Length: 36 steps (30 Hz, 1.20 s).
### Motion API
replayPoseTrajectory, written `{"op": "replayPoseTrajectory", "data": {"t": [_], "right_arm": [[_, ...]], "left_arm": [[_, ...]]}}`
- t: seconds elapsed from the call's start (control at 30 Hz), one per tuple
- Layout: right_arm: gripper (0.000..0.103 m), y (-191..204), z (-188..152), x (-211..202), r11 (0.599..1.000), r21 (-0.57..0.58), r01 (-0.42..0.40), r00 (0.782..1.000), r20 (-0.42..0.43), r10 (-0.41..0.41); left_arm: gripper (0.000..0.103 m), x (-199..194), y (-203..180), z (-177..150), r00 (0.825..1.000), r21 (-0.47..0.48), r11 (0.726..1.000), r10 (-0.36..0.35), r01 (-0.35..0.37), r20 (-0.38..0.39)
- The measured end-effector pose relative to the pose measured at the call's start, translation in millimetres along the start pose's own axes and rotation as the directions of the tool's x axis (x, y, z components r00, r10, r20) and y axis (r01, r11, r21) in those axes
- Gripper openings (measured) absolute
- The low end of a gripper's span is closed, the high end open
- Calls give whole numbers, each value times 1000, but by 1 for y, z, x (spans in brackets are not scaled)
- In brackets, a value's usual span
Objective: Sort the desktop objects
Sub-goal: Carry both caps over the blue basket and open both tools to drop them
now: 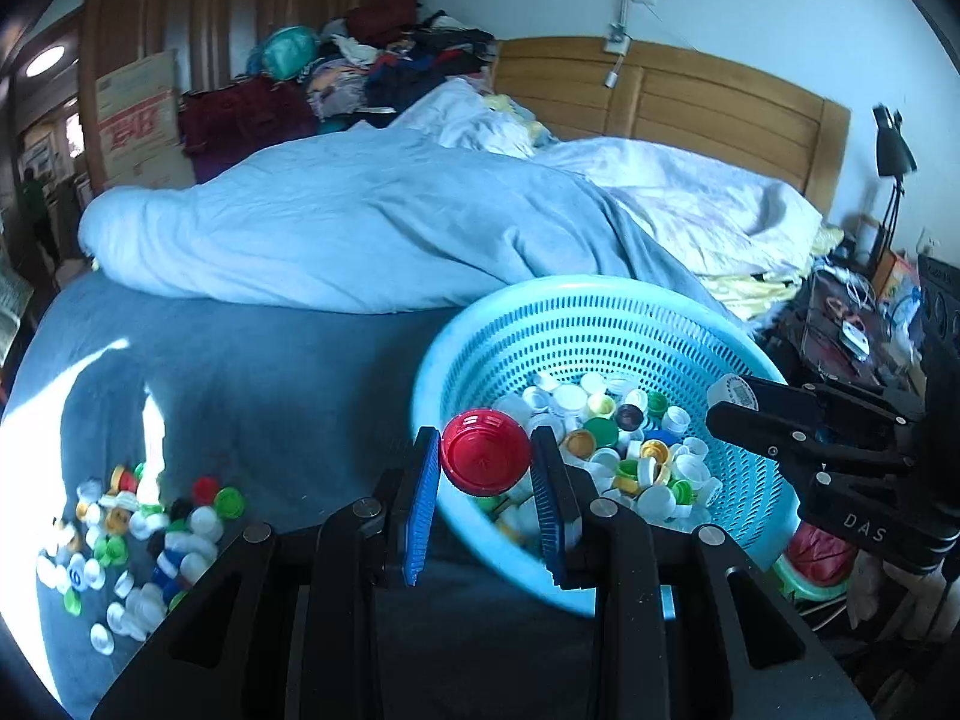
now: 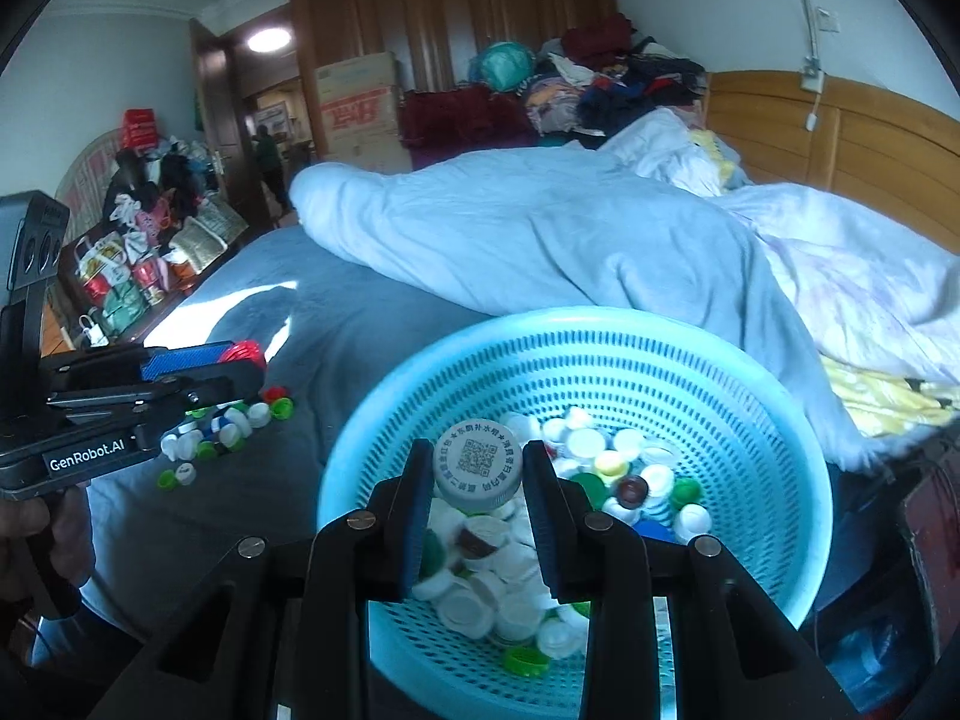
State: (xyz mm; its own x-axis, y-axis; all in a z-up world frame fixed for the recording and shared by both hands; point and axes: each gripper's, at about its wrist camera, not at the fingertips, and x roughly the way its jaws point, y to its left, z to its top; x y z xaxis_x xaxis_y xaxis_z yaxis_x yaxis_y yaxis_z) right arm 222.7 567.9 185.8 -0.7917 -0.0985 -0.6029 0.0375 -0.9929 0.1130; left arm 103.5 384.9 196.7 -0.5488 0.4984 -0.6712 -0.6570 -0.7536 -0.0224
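My left gripper [image 1: 485, 459] is shut on a red cap [image 1: 485, 450] and holds it over the near left rim of the light blue basket [image 1: 510, 318]. My right gripper [image 2: 478, 468] is shut on a grey cap with a QR code [image 2: 477, 463] above the inside of the basket [image 2: 600, 330]. The basket holds several caps, mostly white [image 2: 504, 588]. A pile of loose caps [image 1: 138, 534] lies on the blue bed sheet at the left; it also shows in the right wrist view [image 2: 228, 426]. The right gripper shows in the left wrist view [image 1: 738, 405], the left gripper in the right wrist view [image 2: 240, 360].
A rumpled pale blue duvet [image 1: 360, 228] lies across the bed behind the basket. A wooden headboard [image 1: 690, 96] stands at the back right. A cluttered side table [image 1: 852, 324] is right of the basket. Clothes [image 1: 390, 60] and a cardboard box [image 1: 141, 114] are at the back.
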Motion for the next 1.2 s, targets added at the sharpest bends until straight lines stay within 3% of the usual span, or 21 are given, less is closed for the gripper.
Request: {"op": "replayPoseTrajectory", "data": {"t": [0.33,0.73,0.8,0.83,0.87,0.93,1.0,1.2], "right_arm": [[33,-28,-5,7,999,42,29,999,-25,-28],[33,-28,-8,15,999,42,20,999,-36,-19],[33,-29,-7,15,999,42,20,999,-33,-19],[33,-29,-6,15,999,41,23,999,-32,-22],[35,-28,-6,15,999,40,25,999,-30,-24],[41,-27,-5,14,999,41,30,999,-24,-29],[51,-27,-4,12,999,40,34,999,-18,-33],[60,-17,-4,9,999,32,26,1000,-14,-26]], "left_arm": [[26,37,-37,10,998,80,997,-9,14,-65],[26,45,-35,7,996,72,997,-18,25,-90],[29,45,-36,7,996,78,997,-22,29,-91],[37,44,-36,7,996,78,997,-16,23,-87],[44,43,-35,7,997,73,997,-13,19,-82],[48,41,-33,8,997,63,998,-12,17,-72],[49,38,-30,9,998,59,998,-7,11,-67],[56,35,-21,5,998,42,999,-2,5,-63]]}}
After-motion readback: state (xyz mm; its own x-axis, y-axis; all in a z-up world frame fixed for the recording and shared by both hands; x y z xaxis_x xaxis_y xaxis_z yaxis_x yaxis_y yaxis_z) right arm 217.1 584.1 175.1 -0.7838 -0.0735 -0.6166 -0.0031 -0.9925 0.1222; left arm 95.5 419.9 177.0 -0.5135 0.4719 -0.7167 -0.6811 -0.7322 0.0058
